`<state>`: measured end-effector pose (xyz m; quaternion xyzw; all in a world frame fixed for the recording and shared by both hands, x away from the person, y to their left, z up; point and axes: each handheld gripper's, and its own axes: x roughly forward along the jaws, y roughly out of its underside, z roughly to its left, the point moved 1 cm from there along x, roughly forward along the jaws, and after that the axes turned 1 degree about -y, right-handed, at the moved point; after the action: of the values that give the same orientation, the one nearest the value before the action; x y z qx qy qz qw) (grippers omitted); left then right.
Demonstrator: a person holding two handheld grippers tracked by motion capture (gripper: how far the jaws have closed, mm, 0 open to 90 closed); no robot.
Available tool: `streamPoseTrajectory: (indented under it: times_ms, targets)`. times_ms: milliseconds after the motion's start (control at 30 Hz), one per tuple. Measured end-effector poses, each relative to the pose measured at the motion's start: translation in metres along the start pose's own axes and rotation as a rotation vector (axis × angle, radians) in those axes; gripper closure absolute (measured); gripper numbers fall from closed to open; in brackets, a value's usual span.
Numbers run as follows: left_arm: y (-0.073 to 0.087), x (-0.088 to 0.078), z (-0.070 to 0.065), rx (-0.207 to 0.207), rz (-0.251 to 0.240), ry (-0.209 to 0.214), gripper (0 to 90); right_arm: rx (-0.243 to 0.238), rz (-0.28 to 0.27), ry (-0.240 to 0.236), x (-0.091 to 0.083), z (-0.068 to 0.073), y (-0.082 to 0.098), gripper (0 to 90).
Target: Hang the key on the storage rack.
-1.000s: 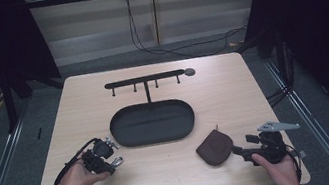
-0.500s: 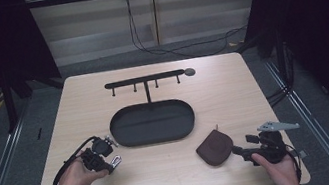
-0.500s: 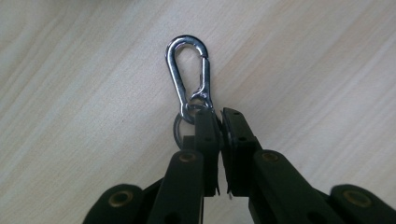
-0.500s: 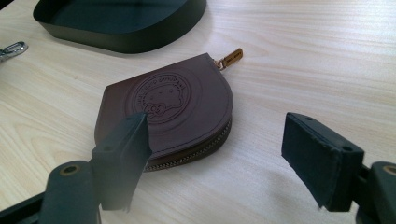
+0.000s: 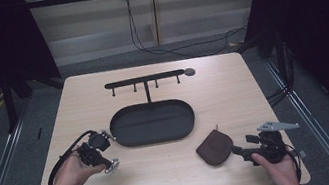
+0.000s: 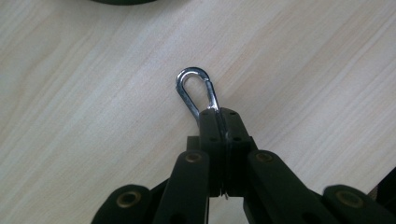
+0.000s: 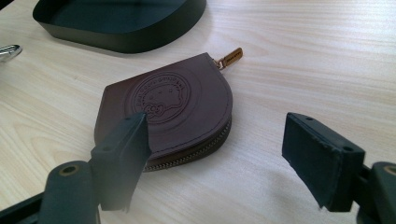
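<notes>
Left gripper sits near the desk's near-left corner, jaws pinched tight on a silver carabiner clip; they have just been closing on it. In the left gripper view the clip's looped end juts out past the jaw tips over bare wood, its lower end clamped between the pads. Right gripper rests near the near-right corner, jaws spread wide and holding nothing. The brown coin pouch lies flat just left of its tips, near the desk's near edge. Right gripper view adds detail: round embossed stamp on the pouch's flap, zipper along its edge, tan zip pull pointing away; one jaw overlaps the pouch's near edge, contact not clear. Dark oval tray takes the desk's middle, with a black hook rack behind it. Open wood lies between the two grippers along the near edge, and on both far sides of the tray.
</notes>
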<state>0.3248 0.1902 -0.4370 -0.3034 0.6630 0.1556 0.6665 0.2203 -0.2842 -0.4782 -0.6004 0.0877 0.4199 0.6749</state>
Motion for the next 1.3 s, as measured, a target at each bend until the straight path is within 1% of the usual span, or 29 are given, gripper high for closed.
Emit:
streamPoseTrajectory:
  times_ms: [33,100,133,167,200,300,367,400,433,600,633,667,733,767,800,867,900,967,1100,1133,1167,1200,1267,1300]
  targets:
    - [0.0,-0.002,0.0,0.0,0.001,0.001,89.5,0.001,0.0,0.0,0.0,0.0,0.0,23.5]
    - [-0.001,-0.007,0.001,-0.006,-0.013,0.004,89.5,0.001,-0.001,0.0,0.0,0.0,0.0,23.5]
    - [-0.002,-0.01,0.001,-0.001,-0.014,0.009,89.5,0.001,0.0,0.0,0.0,0.0,0.0,23.5]
    - [-0.002,-0.012,0.001,-0.007,-0.013,0.006,89.5,0.001,0.0,0.001,0.0,0.0,0.0,23.4]
    - [-0.003,-0.015,0.001,0.0,-0.008,-0.004,89.5,-0.001,-0.001,0.0,0.0,0.0,0.0,23.4]
    - [-0.005,-0.02,0.0,0.0,0.002,-0.011,89.5,-0.001,-0.001,0.0,0.0,0.0,0.0,23.4]
    - [-0.007,-0.025,-0.001,-0.001,-0.011,-0.027,89.5,-0.001,-0.001,-0.001,0.0,0.0,0.0,23.3]
    - [-0.008,-0.027,-0.001,0.006,-0.006,-0.017,89.5,-0.001,-0.001,0.0,0.0,0.0,0.0,23.3]
    - [-0.01,-0.029,-0.002,0.017,0.015,-0.019,89.5,-0.001,-0.001,-0.001,0.0,0.0,0.0,23.3]
    - [-0.01,-0.034,-0.002,0.024,0.035,-0.008,89.5,-0.003,-0.001,0.0,-0.001,0.0,0.0,23.2]
    - [-0.01,-0.035,-0.001,0.025,0.04,-0.015,89.5,-0.002,-0.001,0.0,0.0,0.0,0.0,23.2]
    - [-0.01,-0.037,-0.001,0.013,0.031,-0.017,89.5,-0.004,-0.002,0.0,0.0,0.0,0.0,23.2]
    - [-0.011,-0.04,0.0,0.013,0.028,-0.018,89.5,-0.003,-0.001,0.0,0.0,0.0,0.0,23.1]
    - [-0.011,-0.041,0.001,0.014,0.03,-0.019,89.5,-0.002,-0.001,0.0,0.0,0.0,0.0,23.2]
    - [-0.011,-0.042,0.001,0.024,0.034,-0.017,89.5,-0.003,-0.001,0.0,0.0,0.0,0.0,23.1]
    - [-0.012,-0.041,0.001,0.017,0.039,-0.013,89.5,-0.003,-0.001,0.001,0.0,0.0,0.0,23.1]
    - [-0.012,-0.041,0.002,0.018,0.045,-0.016,89.5,-0.004,-0.002,0.0,0.0,0.0,0.0,23.1]
    - [-0.013,-0.044,0.003,0.018,0.047,-0.008,89.5,-0.003,0.0,0.0,0.0,0.0,0.0,23.1]
    - [-0.015,-0.05,0.004,0.004,0.042,-0.001,89.5,-0.004,-0.001,-0.001,-0.001,0.0,0.0,22.9]
    - [-0.016,-0.053,0.005,-0.01,0.025,-0.007,89.5,-0.006,-0.001,-0.002,0.0,0.0,0.0,22.7]
    - [-0.016,-0.055,0.006,-0.016,0.02,-0.002,89.5,-0.008,-0.001,-0.002,-0.001,0.001,0.0,22.7]
    - [-0.017,-0.056,0.007,-0.007,0.035,-0.003,89.5,-0.008,0.0,-0.001,-0.001,0.001,0.0,22.7]
    - [-0.017,-0.058,0.009,-0.018,0.033,-0.01,89.5,-0.008,-0.001,0.0,-0.001,0.001,0.0,22.7]
    - [-0.017,-0.06,0.01,-0.01,0.041,-0.014,89.5,-0.007,-0.001,0.0,-0.001,0.001,0.0,22.7]
